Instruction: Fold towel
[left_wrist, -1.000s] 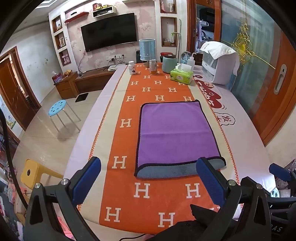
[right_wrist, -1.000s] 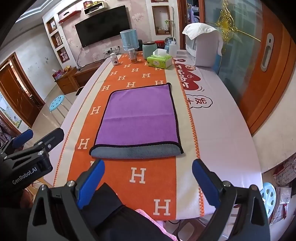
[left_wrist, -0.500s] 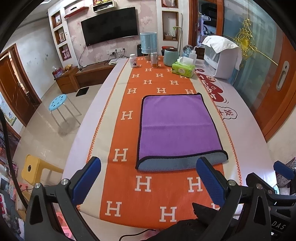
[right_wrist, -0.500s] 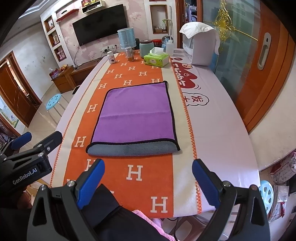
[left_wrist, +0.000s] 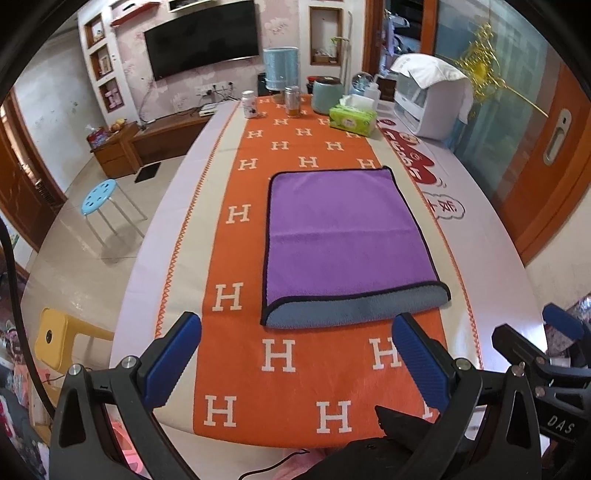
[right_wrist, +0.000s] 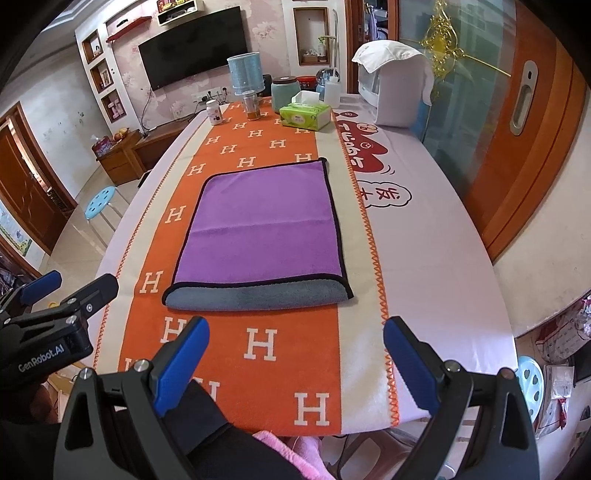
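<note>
A purple towel (left_wrist: 343, 236) with a black hem lies folded flat on the orange H-patterned runner (left_wrist: 280, 362); its grey underside shows along the near fold. It also shows in the right wrist view (right_wrist: 262, 229). My left gripper (left_wrist: 295, 354) is open and empty, held back above the table's near end, short of the towel. My right gripper (right_wrist: 295, 354) is open and empty too, likewise behind the towel's near fold. Each gripper shows at the edge of the other's view.
At the table's far end stand a green tissue box (left_wrist: 352, 119), a teal jar (left_wrist: 327, 96), a glass jar (left_wrist: 291, 100), a white bottle (left_wrist: 249, 104) and a white appliance (left_wrist: 428, 99). A blue stool (left_wrist: 99, 192) and a yellow stool (left_wrist: 55, 339) stand on the floor to the left.
Both grippers have drawn back and up from the towel, so it looks smaller and more of the runner's near end shows. The towel has not moved.
</note>
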